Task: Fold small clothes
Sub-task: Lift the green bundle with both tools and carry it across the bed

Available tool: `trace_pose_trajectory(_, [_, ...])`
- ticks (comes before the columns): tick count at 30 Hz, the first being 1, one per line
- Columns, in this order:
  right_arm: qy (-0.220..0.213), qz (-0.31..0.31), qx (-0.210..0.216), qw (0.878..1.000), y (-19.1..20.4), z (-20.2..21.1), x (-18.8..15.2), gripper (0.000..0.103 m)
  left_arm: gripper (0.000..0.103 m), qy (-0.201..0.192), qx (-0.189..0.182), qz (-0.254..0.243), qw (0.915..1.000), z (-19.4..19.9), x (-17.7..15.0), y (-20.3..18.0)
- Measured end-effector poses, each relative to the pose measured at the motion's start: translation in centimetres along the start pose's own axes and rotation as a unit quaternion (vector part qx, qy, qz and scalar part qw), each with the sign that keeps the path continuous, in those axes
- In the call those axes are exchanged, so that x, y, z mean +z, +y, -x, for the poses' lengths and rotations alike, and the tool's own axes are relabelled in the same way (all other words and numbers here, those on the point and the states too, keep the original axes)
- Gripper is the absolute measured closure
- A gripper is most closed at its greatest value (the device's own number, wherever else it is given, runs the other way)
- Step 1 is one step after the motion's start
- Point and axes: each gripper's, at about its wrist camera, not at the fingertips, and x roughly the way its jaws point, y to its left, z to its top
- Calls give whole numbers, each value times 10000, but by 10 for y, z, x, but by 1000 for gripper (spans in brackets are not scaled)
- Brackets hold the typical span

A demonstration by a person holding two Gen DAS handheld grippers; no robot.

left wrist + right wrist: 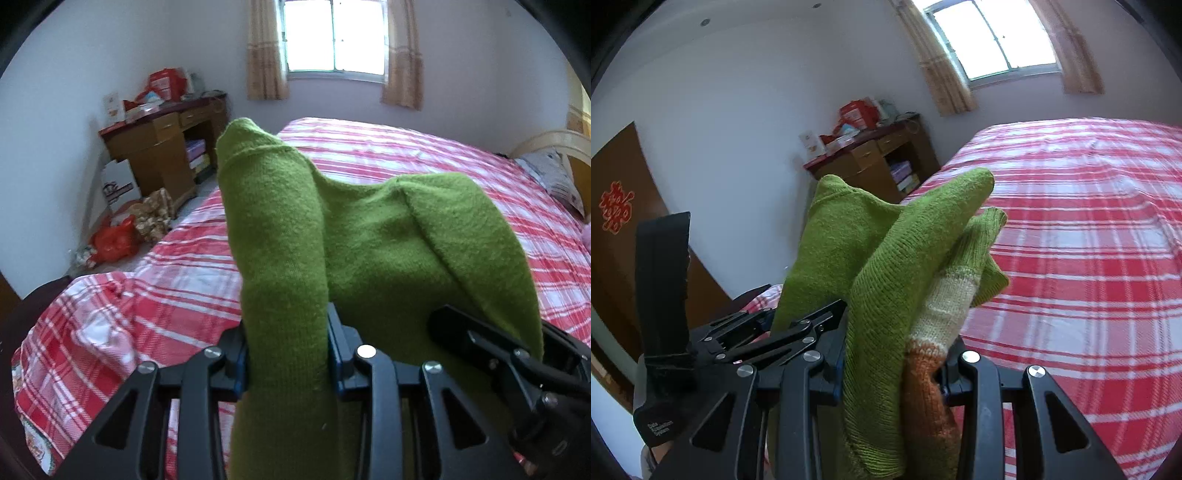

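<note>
Above bed (406, 155): both grippers clamp green knit (288, 258).

The left gripper (809, 325) housing reads "Data Acquisition System"; the brown door (613, 177) bears a red double-happiness sign (616, 211).

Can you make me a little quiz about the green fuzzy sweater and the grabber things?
1. True or false: the green sweater lies flat on the checked bed.
2. What grips the sweater? A) only the left gripper B) only the right gripper C) both grippers
3. Fill in: besides green, the knit in the right gripper shows a cream band and an ______ band.

Key
1. False: it is lifted, bunched in the grippers.
2. C
3. orange
</note>
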Motion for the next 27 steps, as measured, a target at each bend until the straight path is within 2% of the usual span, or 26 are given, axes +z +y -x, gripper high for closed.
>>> trace_pose_trajectory(13, [137,353,366,9986,47,-50,13,66,68,-93,367,336,9987,-4,5,65])
trace_pose_trajectory(21, [148,409,570,9974,56,-89,28,66,68,-145,568,378,9976,-19,19,95])
trace_pose_trajectory(27, [75,509,532,9973,57,-123,34,66,68,-80,624,386,9973,-47,31,112])
